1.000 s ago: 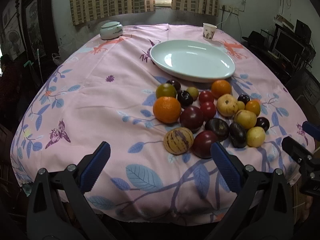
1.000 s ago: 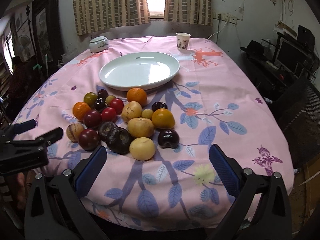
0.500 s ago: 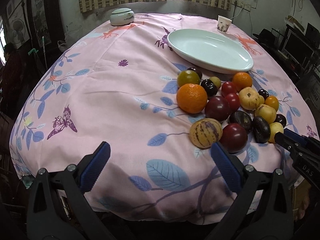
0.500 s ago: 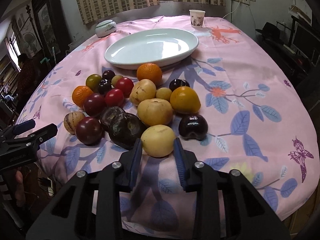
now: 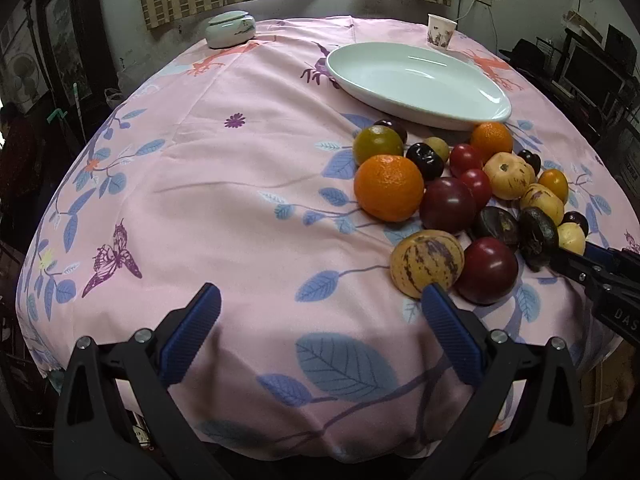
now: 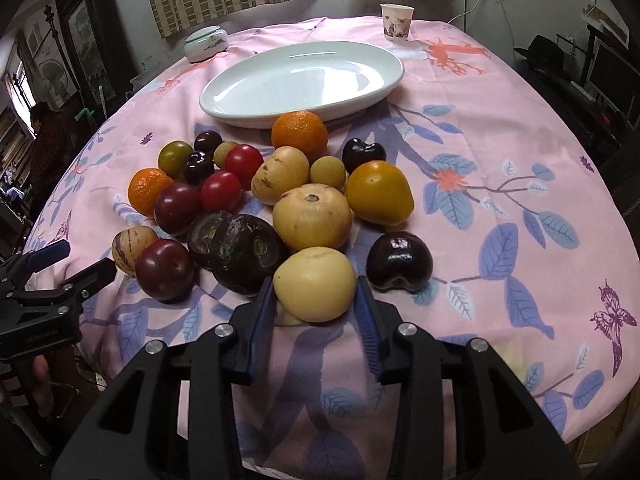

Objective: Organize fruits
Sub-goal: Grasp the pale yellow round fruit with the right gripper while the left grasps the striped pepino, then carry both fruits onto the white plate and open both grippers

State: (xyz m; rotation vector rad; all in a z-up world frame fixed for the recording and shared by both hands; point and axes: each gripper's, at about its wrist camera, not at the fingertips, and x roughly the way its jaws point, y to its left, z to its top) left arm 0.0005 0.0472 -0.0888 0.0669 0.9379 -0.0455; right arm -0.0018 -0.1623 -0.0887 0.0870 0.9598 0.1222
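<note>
Several fruits lie in a cluster on the pink floral tablecloth, in front of an empty white oval plate point(image 6: 300, 80) point(image 5: 416, 76). My right gripper point(image 6: 314, 282) has the nearest pale yellow fruit point(image 6: 316, 276) between its blue pads. Its jaws are opening slightly, and both pads still touch the fruit's sides; the fruit rests on the cloth. In the left wrist view that gripper point(image 5: 576, 256) reaches in from the right. My left gripper point(image 5: 320, 296) stands wide open over bare cloth with nothing in it. Its right finger is just short of a striped yellow melon point(image 5: 426, 266) and a dark red plum point(image 5: 486, 270).
A paper cup point(image 6: 396, 22) and a lidded ceramic jar point(image 6: 206, 44) stand at the far side of the table. The cloth drops over the near edge below both grippers. A person point(image 6: 48, 136) is at the left; dark furniture lines the right wall.
The right gripper's jaws went from wide open to narrow, and it moved forward and down until the yellow fruit sat between its pads. The left gripper sank closer to the cloth, still open.
</note>
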